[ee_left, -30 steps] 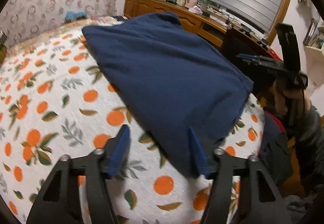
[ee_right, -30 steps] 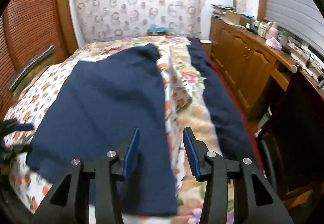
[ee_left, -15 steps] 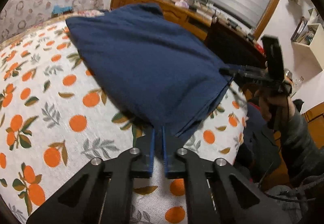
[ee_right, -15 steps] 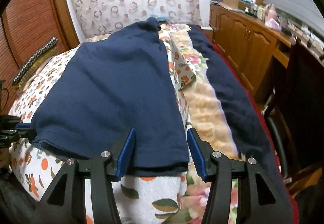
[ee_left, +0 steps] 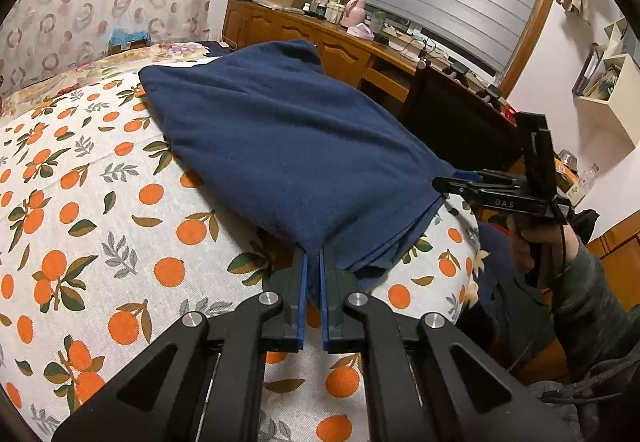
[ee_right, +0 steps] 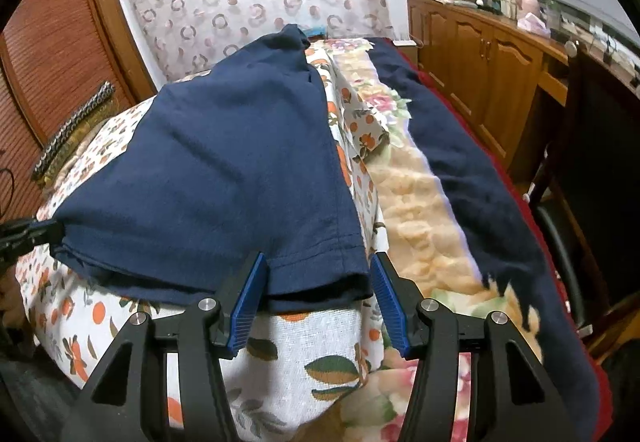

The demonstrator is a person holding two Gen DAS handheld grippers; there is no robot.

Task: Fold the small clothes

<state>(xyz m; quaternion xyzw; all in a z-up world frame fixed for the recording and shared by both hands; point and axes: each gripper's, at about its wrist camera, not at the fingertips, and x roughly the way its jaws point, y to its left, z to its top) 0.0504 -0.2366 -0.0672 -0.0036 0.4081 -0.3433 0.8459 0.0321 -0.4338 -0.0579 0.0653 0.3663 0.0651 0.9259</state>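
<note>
A navy blue garment [ee_left: 280, 146] lies spread on the orange-print bed cover [ee_left: 80, 202]; it also shows in the right wrist view [ee_right: 224, 178]. My left gripper [ee_left: 313, 262] is shut on the garment's near corner. It shows at the left edge of the right wrist view [ee_right: 40, 232], pinching that corner. My right gripper [ee_right: 318, 274] is open, its blue fingers either side of the garment's other bottom corner at the hem. In the left wrist view the right gripper [ee_left: 460, 178] sits at that corner.
A beige fleece blanket [ee_right: 416, 210] and a dark blue blanket [ee_right: 480, 178] lie along the bed's right side. A wooden dresser [ee_right: 480, 42] with clutter stands beyond. A dark chair [ee_right: 600, 162] is at right. A wooden shutter door [ee_right: 52, 54] is at left.
My left gripper closed on the garment's corner a second ago and stays shut. My right gripper moved forward so the other hem corner now sits between its open fingers.
</note>
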